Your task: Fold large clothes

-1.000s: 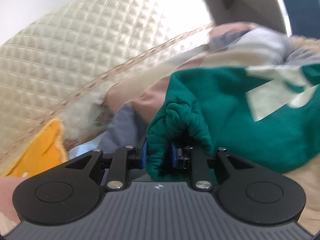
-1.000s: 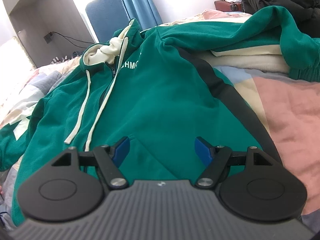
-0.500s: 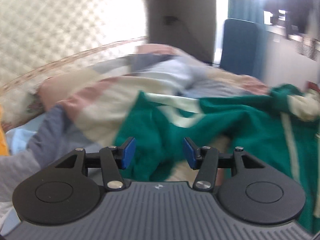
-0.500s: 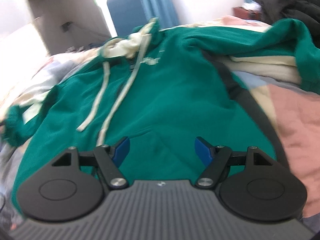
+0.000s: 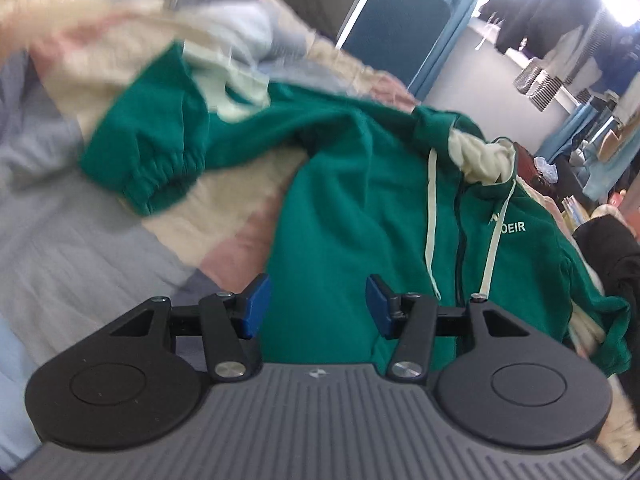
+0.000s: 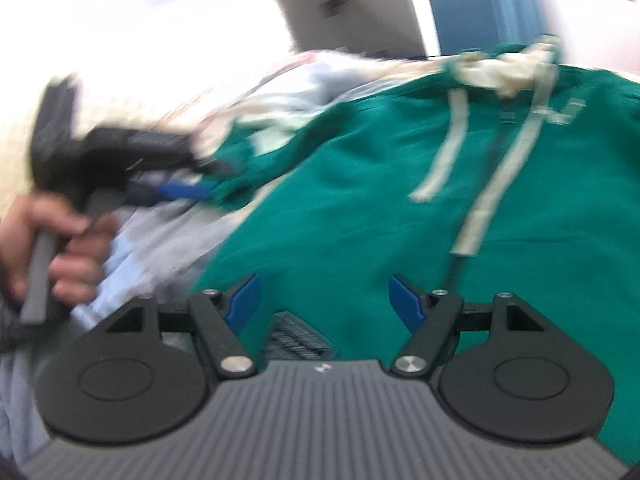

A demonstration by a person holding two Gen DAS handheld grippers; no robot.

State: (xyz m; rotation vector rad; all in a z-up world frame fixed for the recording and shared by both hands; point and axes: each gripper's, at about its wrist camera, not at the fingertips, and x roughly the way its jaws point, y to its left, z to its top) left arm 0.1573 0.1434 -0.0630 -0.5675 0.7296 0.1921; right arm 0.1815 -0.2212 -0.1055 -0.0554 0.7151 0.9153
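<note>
The left gripper [image 5: 316,306], at the bottom centre of its own view, has just been opening; its blue pads stand apart with nothing clamped between them, hovering over the lower body of a green zip-up hooded sweatshirt [image 5: 360,216]. The right gripper [image 6: 324,302] is likewise wide apart and empty, above the same garment [image 6: 360,208].

Under both lies a bed covered with a patchwork quilt of pink, cream and pale blue panels [image 5: 80,248], filling the left half of the left wrist view. At the upper centre stands a dark blue padded chair back [image 5: 396,28] with teal curtains behind it, and dark clothes hang at the upper right.

The sweatshirt is spread front up across the bed, zip closed, with a cream hood lining [image 5: 480,156], two pale drawstrings [image 5: 432,216] and white lettering on the chest. One sleeve stretches to the upper left, its ribbed cuff [image 5: 160,176] resting on the quilt. In the blurred right wrist view, a person's hand [image 6: 60,240] at the left edge grips the other gripper's handle.
</note>
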